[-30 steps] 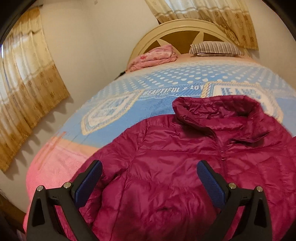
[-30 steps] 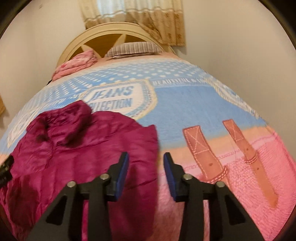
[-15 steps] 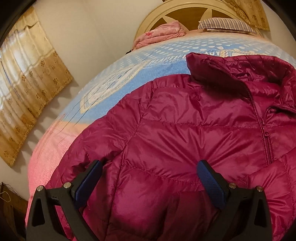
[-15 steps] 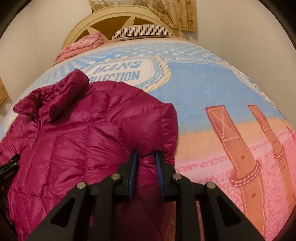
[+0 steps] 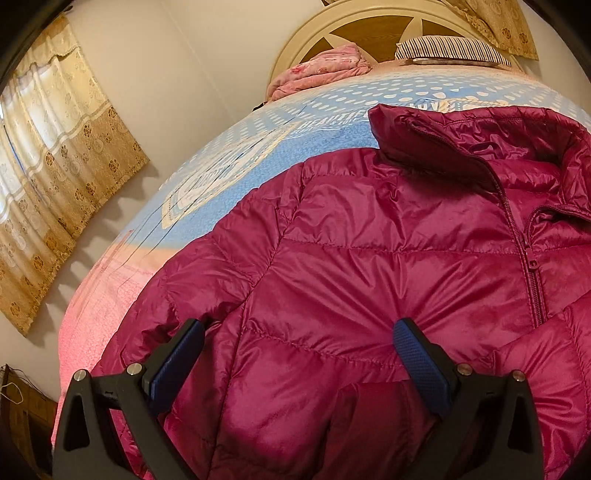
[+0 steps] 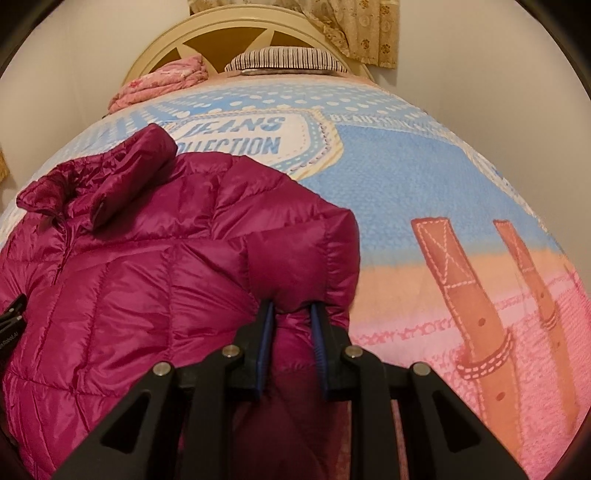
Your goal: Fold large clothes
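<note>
A magenta puffer jacket [image 5: 388, 266] lies flat on the bed cover [image 6: 406, 177], front side up, with its collar [image 5: 480, 136] toward the headboard [image 6: 229, 33] and its zipper [image 5: 532, 273] closed up to the chest; the cover is blue with white dots and printed words near the pillows, and pink with brown strap pictures near the foot. The right gripper [image 6: 291, 314] is clenched on a fold of the jacket's sleeve [image 6: 306, 258], and the fabric bulges out between its two blue pads; this sleeve is bent over on the edge of the jacket, just beside the bare cover. The left gripper [image 5: 299, 328] hangs over the other side of the jacket with its jaws spread wide; whether its tips touch the fabric cannot be told, but nothing is pinched between them. At the head of the bed a striped pillow [image 6: 284, 61] lies beside a folded pink blanket [image 6: 162, 81]. A beige curtain [image 5: 55, 177] with flower pattern hangs on the wall at the left of the left wrist view.
</note>
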Demonstrator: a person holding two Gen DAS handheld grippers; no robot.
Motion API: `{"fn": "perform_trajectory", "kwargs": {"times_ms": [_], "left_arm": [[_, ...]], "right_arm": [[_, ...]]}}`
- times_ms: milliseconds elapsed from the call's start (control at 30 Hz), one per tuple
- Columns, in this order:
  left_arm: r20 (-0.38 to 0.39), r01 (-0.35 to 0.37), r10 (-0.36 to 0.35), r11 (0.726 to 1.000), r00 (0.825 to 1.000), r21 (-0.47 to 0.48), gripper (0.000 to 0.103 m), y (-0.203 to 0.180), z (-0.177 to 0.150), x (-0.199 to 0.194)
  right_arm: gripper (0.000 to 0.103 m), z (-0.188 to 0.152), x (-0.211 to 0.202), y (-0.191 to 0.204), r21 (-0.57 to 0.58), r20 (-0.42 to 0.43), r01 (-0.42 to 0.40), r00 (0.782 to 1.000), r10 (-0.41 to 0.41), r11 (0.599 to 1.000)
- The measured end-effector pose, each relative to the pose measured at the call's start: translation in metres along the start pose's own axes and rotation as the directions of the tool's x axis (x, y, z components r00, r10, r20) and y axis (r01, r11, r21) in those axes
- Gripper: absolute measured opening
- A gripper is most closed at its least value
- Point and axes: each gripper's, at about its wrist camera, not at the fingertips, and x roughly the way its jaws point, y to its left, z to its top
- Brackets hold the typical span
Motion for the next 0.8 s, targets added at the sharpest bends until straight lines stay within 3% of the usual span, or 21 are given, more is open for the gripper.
{"fn": "perform_trajectory", "kwargs": {"times_ms": [67, 100, 167, 267, 400, 700, 800], "left_arm": [[-0.002, 0.005, -0.005, 1.000, 1.000, -0.004, 0.102, 0.000, 0.000, 0.000], [-0.003, 0.007, -0.007, 1.000, 1.000, -0.005, 0.102, -0.001, 0.000, 0.000], [-0.003, 0.013, -0.013, 1.000, 1.000, -0.010, 0.102, 0.001, 0.000, 0.002], [-0.006, 0.022, -0.022, 1.000, 1.000, -0.015, 0.102, 0.003, 0.000, 0.003], [-0.007, 0.027, -0.027, 0.999, 1.000, -0.019, 0.102, 0.004, 0.000, 0.003], [-0.008, 0.031, -0.031, 0.999, 0.999, -0.019, 0.102, 0.005, 0.000, 0.004], [-0.035, 0.097, -0.098, 0.995, 0.995, -0.013, 0.102, 0.015, 0.004, 0.003]], "right_arm": [[0.028, 0.002, -0.011, -0.002, 0.014, 0.000, 0.003, 1.000, -0.003, 1.000], [0.037, 0.003, -0.019, -0.004, 0.028, 0.006, 0.004, 1.000, -0.004, 1.000], [0.046, 0.001, -0.040, -0.004, 0.027, 0.030, 0.011, 0.999, -0.012, 1.000], [0.046, -0.008, -0.058, 0.006, -0.016, 0.061, 0.019, 0.998, -0.018, 1.000], [0.046, -0.030, -0.033, 0.016, -0.064, -0.003, 0.007, 1.000, -0.007, 0.998], [0.047, -0.035, -0.023, 0.017, -0.074, 0.011, 0.020, 1.000, -0.019, 0.997], [0.047, -0.035, -0.026, 0.021, -0.086, 0.007, 0.029, 1.000, -0.028, 0.996]]}}
